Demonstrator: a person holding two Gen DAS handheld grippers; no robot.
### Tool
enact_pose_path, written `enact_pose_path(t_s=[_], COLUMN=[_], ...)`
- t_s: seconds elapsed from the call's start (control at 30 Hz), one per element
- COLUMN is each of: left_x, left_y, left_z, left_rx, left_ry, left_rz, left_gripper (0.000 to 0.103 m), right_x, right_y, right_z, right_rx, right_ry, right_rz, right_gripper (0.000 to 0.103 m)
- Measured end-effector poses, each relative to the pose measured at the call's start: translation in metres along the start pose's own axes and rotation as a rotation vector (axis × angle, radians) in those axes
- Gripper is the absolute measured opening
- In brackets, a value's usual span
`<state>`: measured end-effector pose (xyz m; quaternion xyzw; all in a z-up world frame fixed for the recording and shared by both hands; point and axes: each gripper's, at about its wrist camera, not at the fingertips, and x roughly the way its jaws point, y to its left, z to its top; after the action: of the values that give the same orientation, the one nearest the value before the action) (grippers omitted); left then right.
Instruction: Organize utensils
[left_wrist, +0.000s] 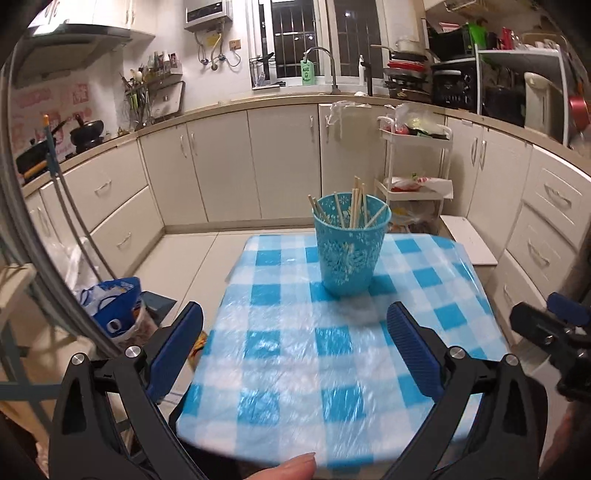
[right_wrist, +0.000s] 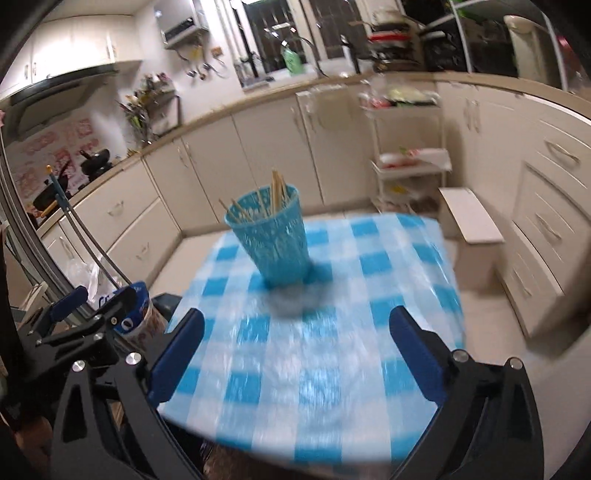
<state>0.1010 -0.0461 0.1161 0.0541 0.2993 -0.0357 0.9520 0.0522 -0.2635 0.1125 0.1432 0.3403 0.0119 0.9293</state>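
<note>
One blue cup (left_wrist: 348, 246) stands upright on the checked bench (left_wrist: 288, 343), ahead of the left tongs (left_wrist: 295, 345) and well apart from them. About seven chopsticks (left_wrist: 357, 201) in it, exact count unclear. Right tongs (right_wrist: 297, 354) likewise short of the cup. Both tongs wide open, holding nothing

Green bottle (left_wrist: 306, 71) by the window (blurry) reads "AXE"

Glossy plastic tablecloth (left_wrist: 332, 350), lacy plastic cup (left_wrist: 349, 247), pale wooden chopsticks (left_wrist: 355, 203), ribbed matt tongs (left_wrist: 295, 325)
</note>
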Motion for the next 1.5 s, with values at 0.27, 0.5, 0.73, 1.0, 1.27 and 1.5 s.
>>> enact_pose_path(t_s=[0.27, 0.5, 0.73, 1.0, 1.27, 1.5], left_x=[-0.066, -0.109, -0.133, -0.144, -0.150, -0.152], left_y=[0.010, 0.024, 0.021, 0.028, 0.030, 0.031], left_z=[-0.026, -0.051, -0.069, -0.069, -0.068, -0.068], left_rx=[0.011, -0.038, -0.049, -0.088, -0.104, -0.107], left_ry=[0.047, 0.041, 0.015, -0.007, -0.024, -0.025], left_rz=[0.026, 0.044, 0.058, 0.065, 0.064, 0.065], left_gripper=[0.096, 0.096, 0.096, 0.096, 0.096, 0.096], right_x=[-0.072, -0.091, -0.118, -0.131, -0.138, -0.139], right_y=[0.035, 0.050, 0.058, 0.063, 0.068, 0.069], right_z=[-0.042, -0.079, -0.080, -0.079, -0.080, -0.080], right_rx=[0.003, -0.040, -0.076, -0.092, -0.108, -0.113], right_ry=[0.021, 0.056, -0.033, -0.070, -0.084, -0.089], right_rz=[0.029, 0.016, 0.011, 0.022, 0.031, 0.034], right_gripper=[0.096, 0.096, 0.096, 0.096, 0.096, 0.096])
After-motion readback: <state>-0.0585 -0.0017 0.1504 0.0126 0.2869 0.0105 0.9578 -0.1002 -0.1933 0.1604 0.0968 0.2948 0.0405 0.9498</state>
